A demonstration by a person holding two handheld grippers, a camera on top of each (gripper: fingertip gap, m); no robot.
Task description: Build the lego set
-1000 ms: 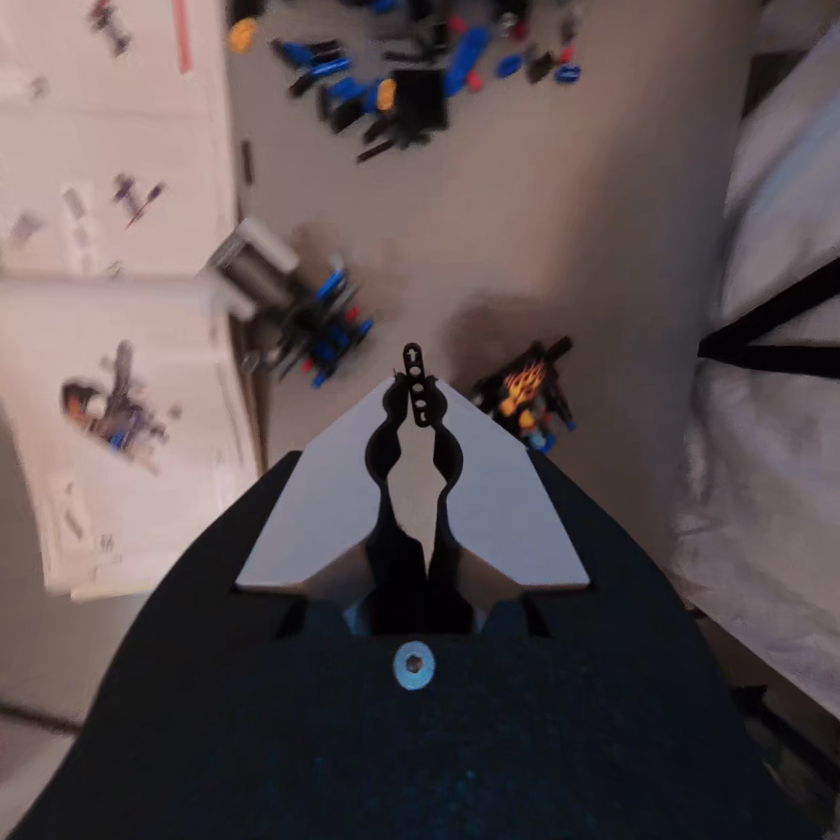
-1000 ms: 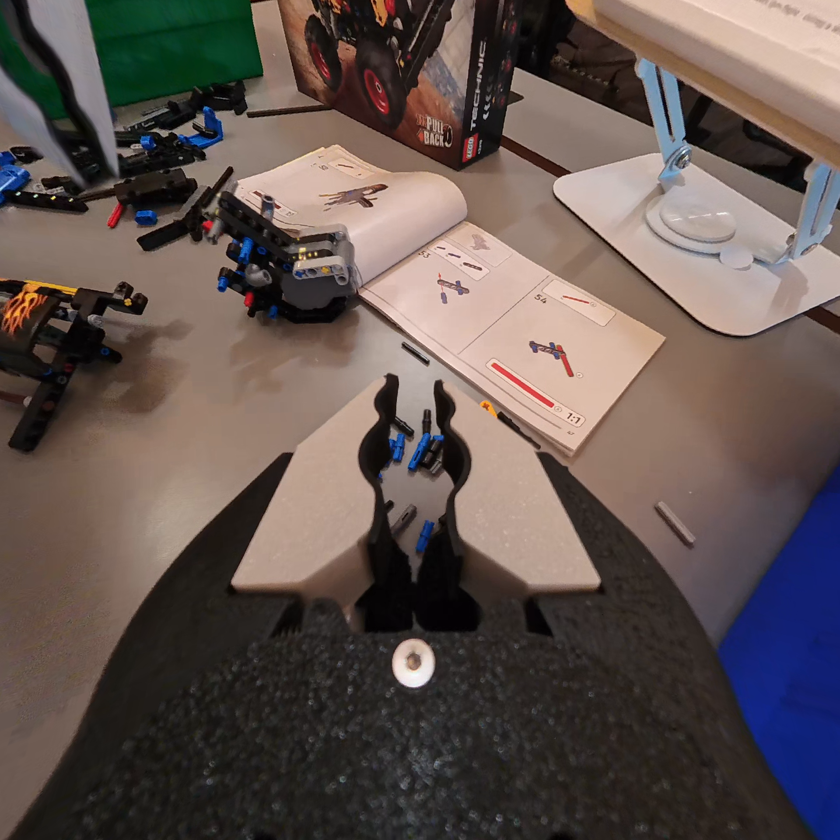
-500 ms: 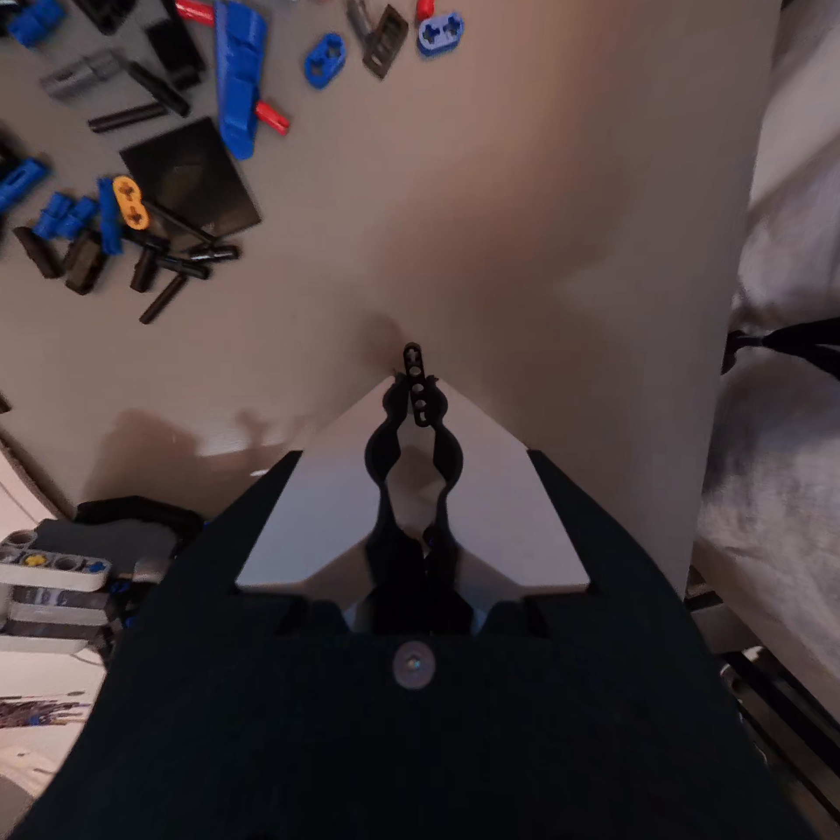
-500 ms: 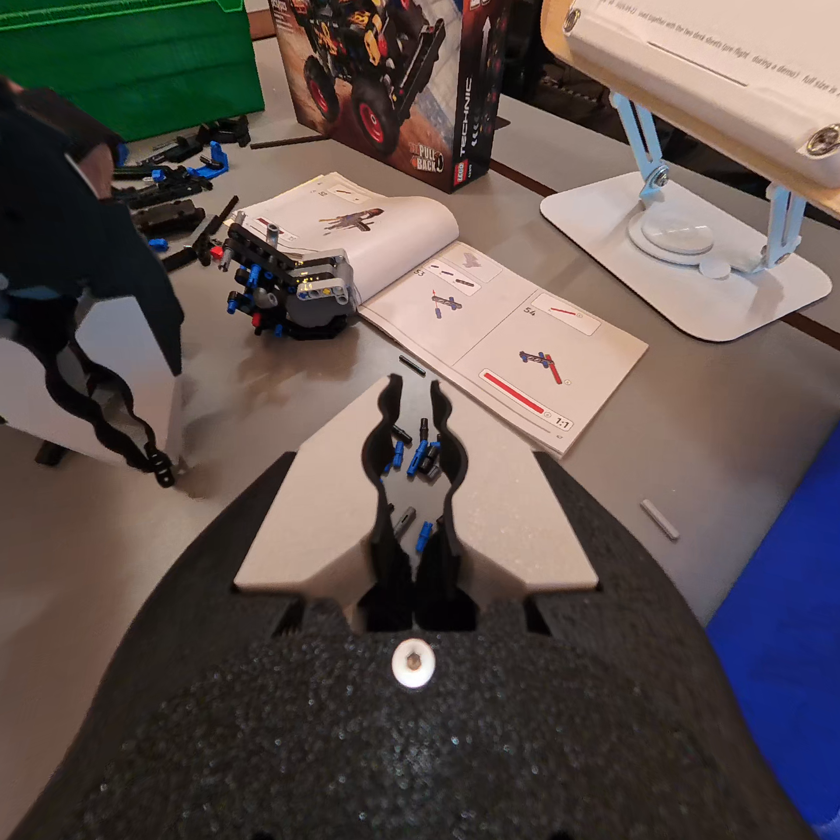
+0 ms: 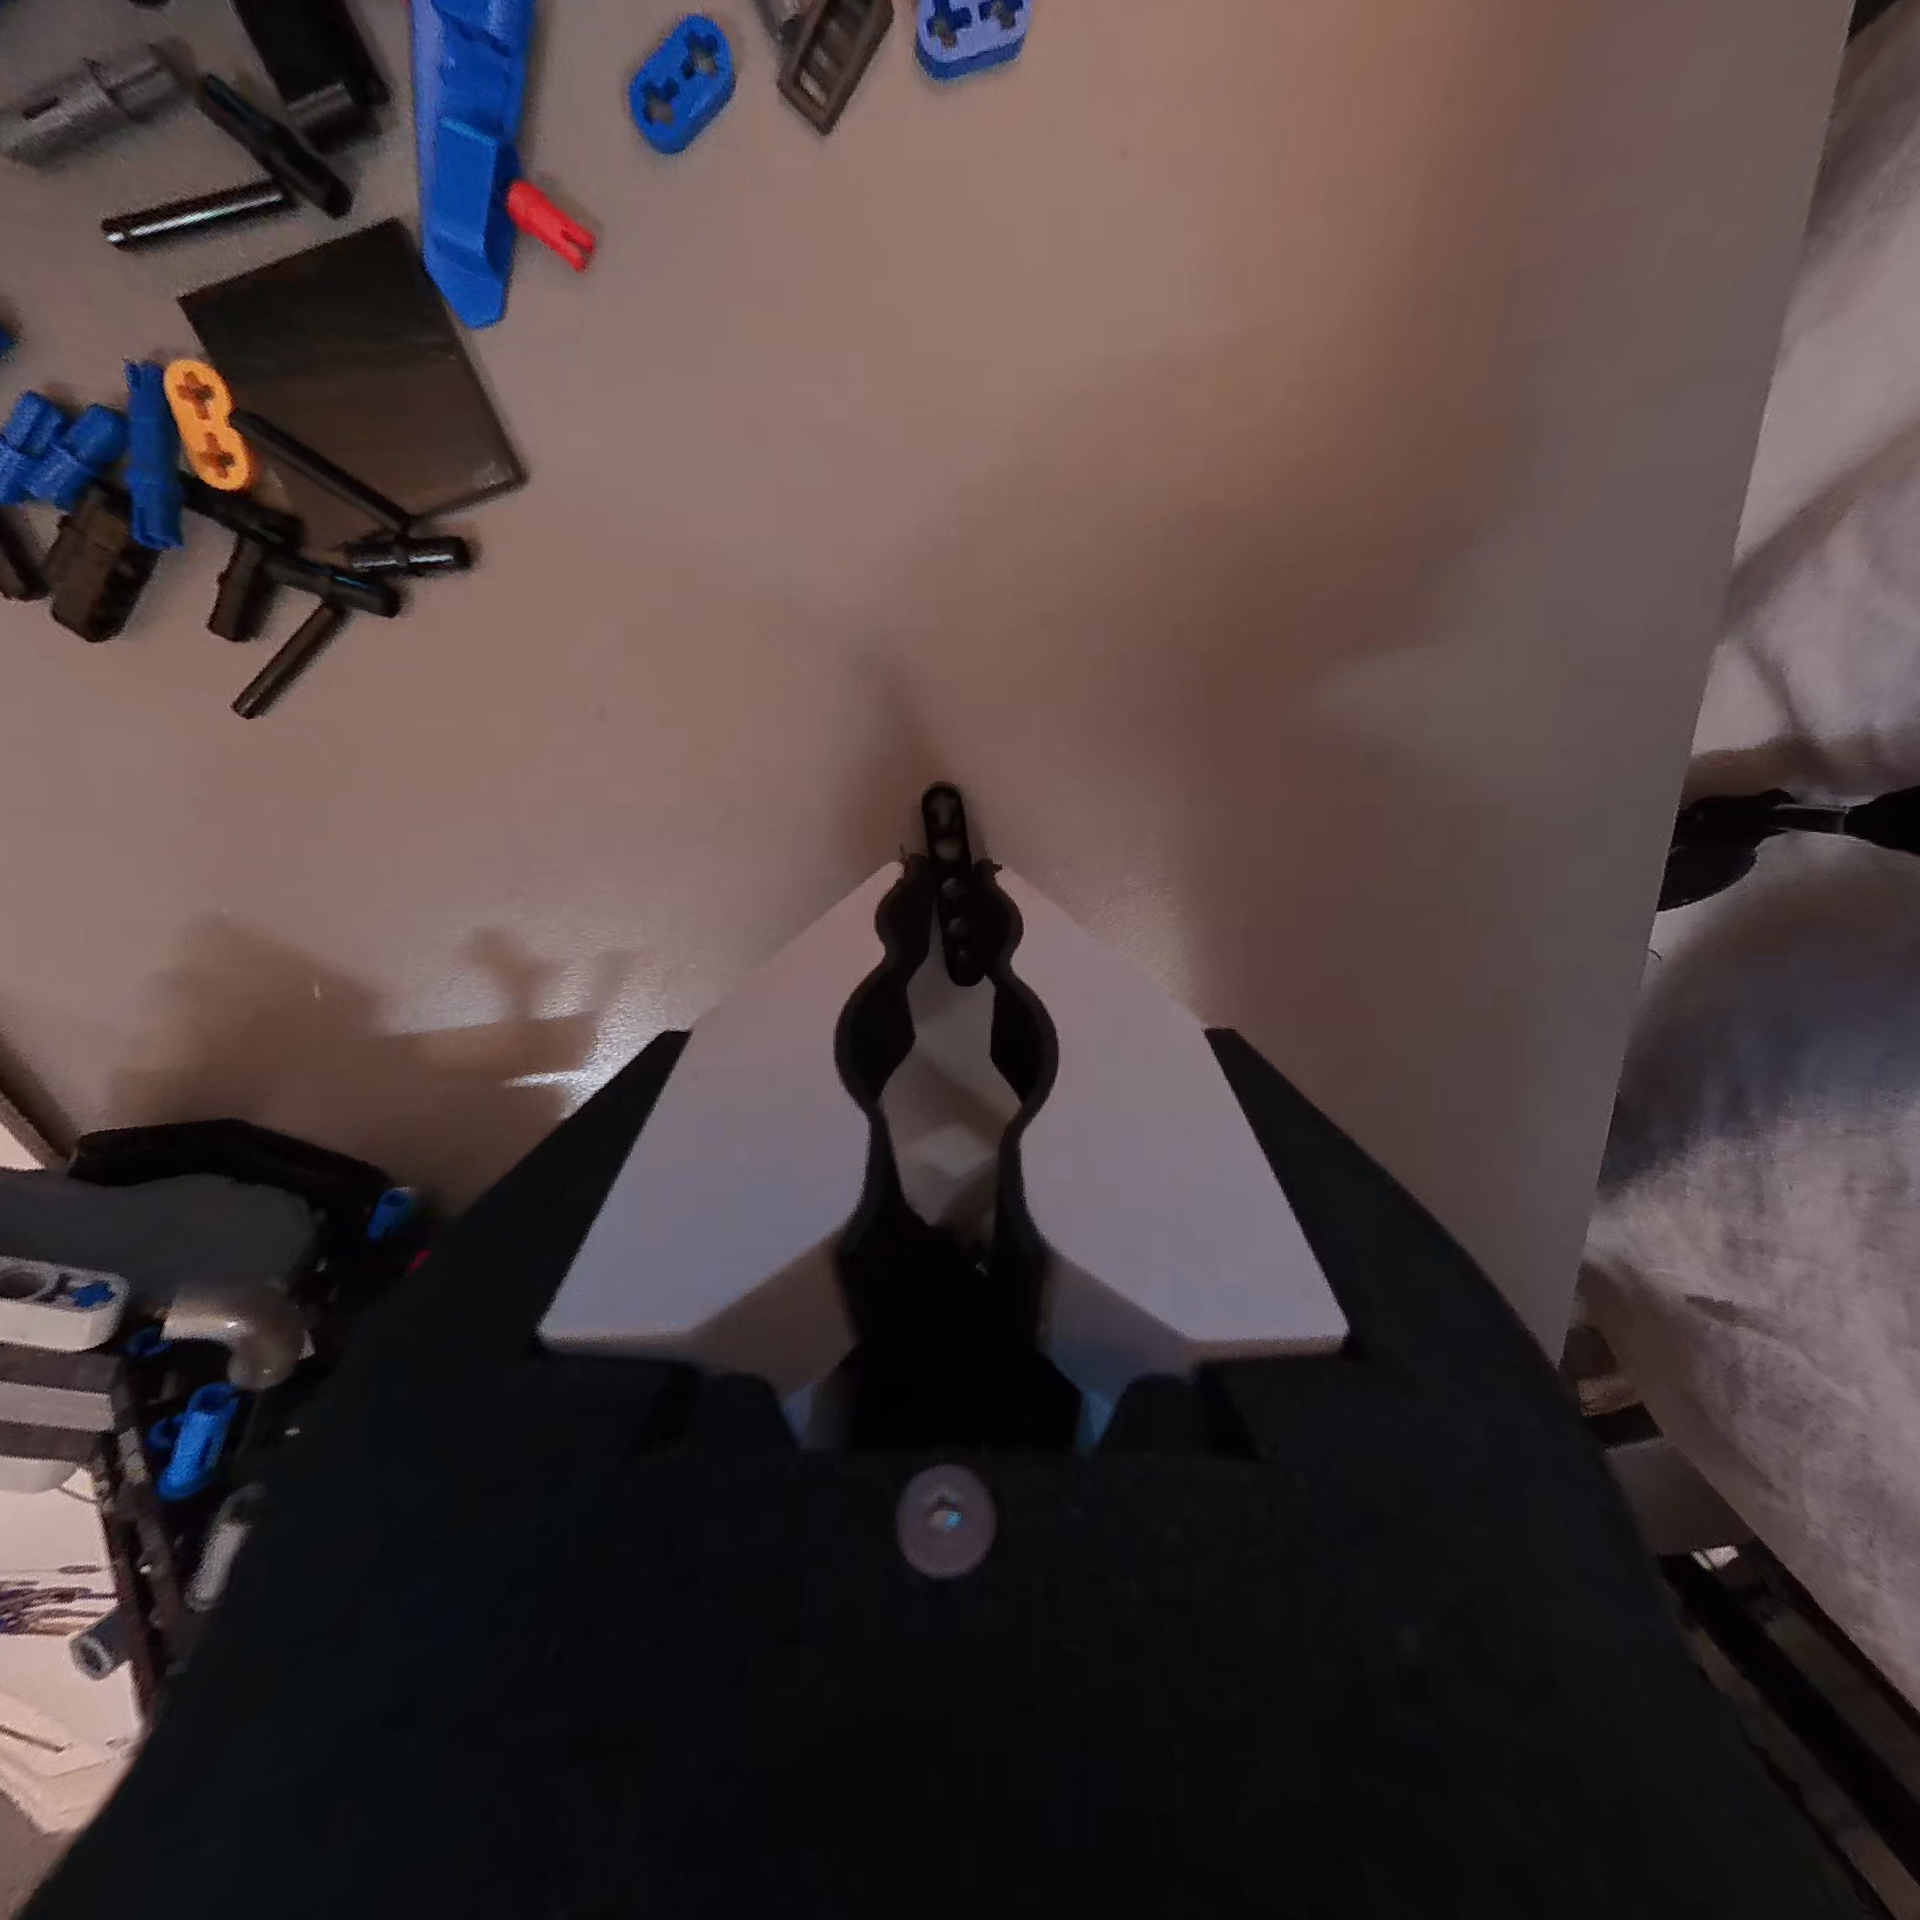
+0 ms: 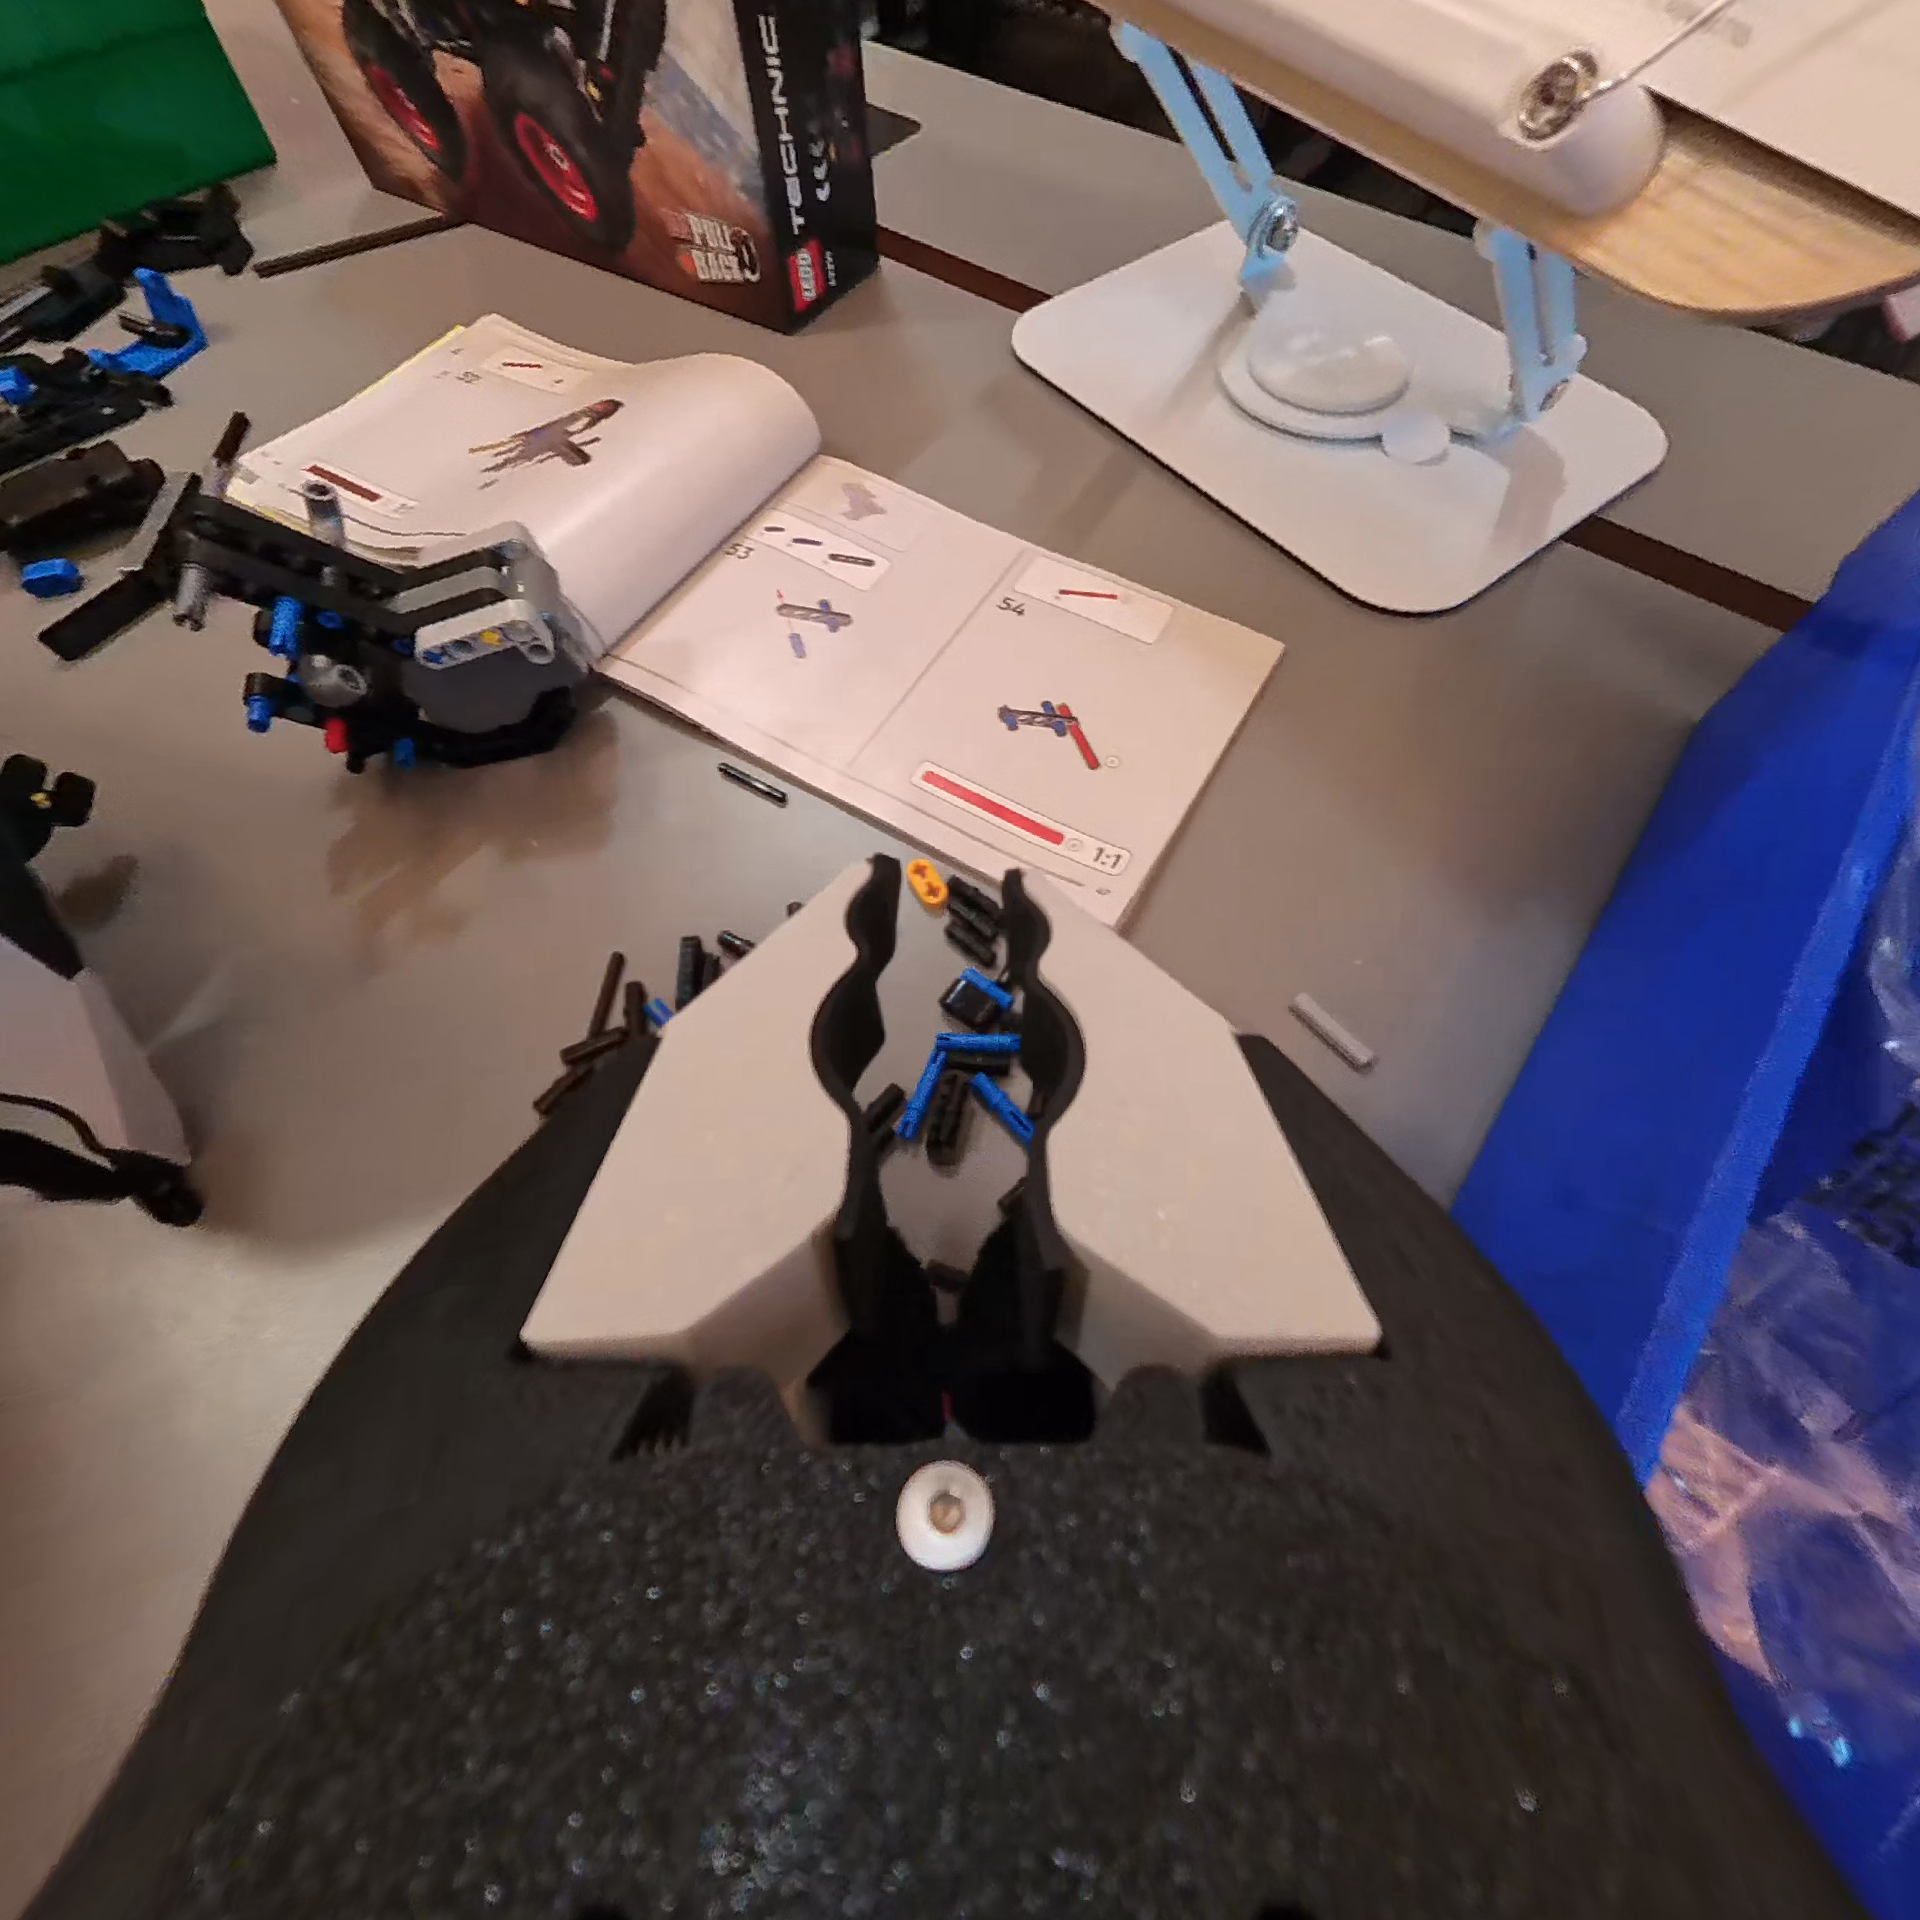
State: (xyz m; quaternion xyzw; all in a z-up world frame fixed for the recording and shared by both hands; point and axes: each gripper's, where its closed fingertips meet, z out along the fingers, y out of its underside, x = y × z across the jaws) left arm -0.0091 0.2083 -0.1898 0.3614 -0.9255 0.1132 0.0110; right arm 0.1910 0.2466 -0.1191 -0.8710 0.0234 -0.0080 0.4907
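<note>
My left gripper (image 5: 948, 883) is shut on a thin black beam with holes (image 5: 951, 883), held upright just above the bare table. Its tip also shows at the left edge of the right wrist view (image 6: 156, 1195). My right gripper (image 6: 948, 883) is open and empty, low over a small heap of blue and black pins (image 6: 966, 1081) with an orange connector (image 6: 927, 883) at its far side. The part-built black and grey chassis (image 6: 384, 634) lies on the open instruction booklet (image 6: 935, 665); it also shows at the lower left of the left wrist view (image 5: 156, 1309).
Loose blue, black, red and orange parts (image 5: 312, 364) lie at the upper left of the left wrist view. The set's box (image 6: 644, 135), a white stand (image 6: 1340, 416), a green bin (image 6: 114, 114) and a blue bag (image 6: 1745, 1143) ring the table. A white cloth (image 5: 1797, 935) hangs at the table's right edge.
My left gripper swung away from the chassis and flame-marked piece and came down to the table by the right gripper, beam still held. My right gripper moved forward over the pins.
</note>
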